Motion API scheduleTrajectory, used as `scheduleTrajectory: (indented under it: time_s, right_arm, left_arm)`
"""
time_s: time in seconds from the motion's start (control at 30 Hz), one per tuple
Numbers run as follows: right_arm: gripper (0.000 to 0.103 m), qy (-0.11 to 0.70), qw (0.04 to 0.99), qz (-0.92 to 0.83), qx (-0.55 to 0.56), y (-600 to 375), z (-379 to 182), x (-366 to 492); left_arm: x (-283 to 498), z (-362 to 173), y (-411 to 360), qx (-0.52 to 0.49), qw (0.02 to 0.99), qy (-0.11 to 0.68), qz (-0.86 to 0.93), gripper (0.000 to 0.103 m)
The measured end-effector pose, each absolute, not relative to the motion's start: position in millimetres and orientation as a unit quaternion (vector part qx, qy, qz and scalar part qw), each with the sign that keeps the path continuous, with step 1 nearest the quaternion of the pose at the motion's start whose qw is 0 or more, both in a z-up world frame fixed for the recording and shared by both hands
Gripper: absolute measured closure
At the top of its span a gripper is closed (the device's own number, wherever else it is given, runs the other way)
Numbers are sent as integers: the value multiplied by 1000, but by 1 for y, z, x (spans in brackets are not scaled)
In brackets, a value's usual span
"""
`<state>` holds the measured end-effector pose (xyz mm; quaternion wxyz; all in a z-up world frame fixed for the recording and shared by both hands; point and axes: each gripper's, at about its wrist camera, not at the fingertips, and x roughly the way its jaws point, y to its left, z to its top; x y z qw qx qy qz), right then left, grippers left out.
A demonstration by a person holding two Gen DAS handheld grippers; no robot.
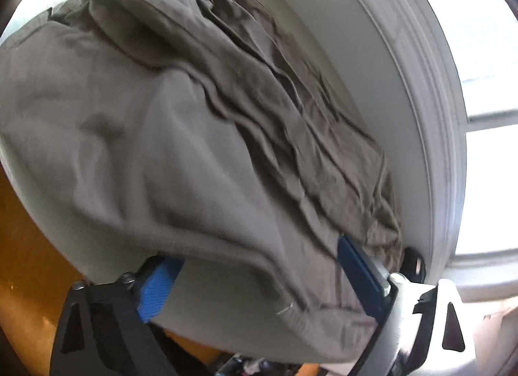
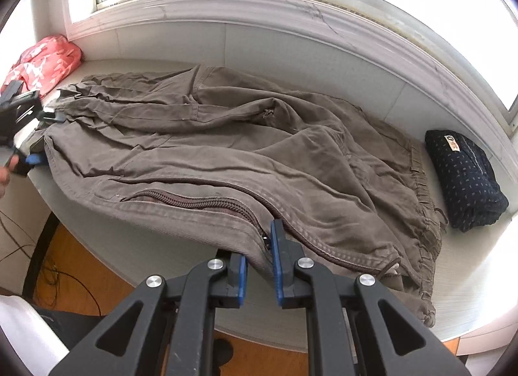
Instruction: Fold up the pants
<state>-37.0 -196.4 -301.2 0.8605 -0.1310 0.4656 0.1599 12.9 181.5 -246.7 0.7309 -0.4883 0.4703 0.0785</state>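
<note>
Brown-grey pants lie crumpled across a white window bench. In the left wrist view the pants fill the frame. My left gripper has its blue fingers wide apart, with the hem end of the pants between them, so it is open around the cloth. It also shows in the right wrist view at the far left end of the pants. My right gripper has its blue pads close together on the front edge of the pants next to a long zipper.
A folded dark blue patterned garment lies at the bench's right end. A pink floral bundle lies at the far left. A white sill and window run behind. An orange wooden floor with cables lies below the bench edge.
</note>
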Motion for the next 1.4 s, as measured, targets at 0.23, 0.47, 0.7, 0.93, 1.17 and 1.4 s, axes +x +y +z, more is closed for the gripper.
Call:
scheduleTrajectory:
  time_s: [0.23, 0.47, 0.7, 0.93, 1.17, 1.4]
  right_arm:
    - [94, 473, 862, 155, -98, -203, -306, -41]
    - [91, 498, 852, 145, -75, -211, -338, -45]
    - [68, 492, 855, 122, -107, -206, -358, -54]
    - [43, 477, 871, 66, -94, -236, -366, -57]
    - [35, 468, 878, 16, -101, -267, -374, -57]
    - [94, 479, 877, 43, -27, -279, -367, -48]
  left_arm:
    - [12, -239, 210, -525, 712, 454, 105, 92]
    - [-2, -198, 202, -523, 727, 438, 80, 95]
    - [13, -148, 191, -528, 743, 409, 49, 95]
    - [18, -120, 189, -509, 761, 400, 34, 95]
    - [17, -121, 187, -496, 767, 405, 34, 96]
    - [5, -134, 186, -477, 772, 417, 49, 96]
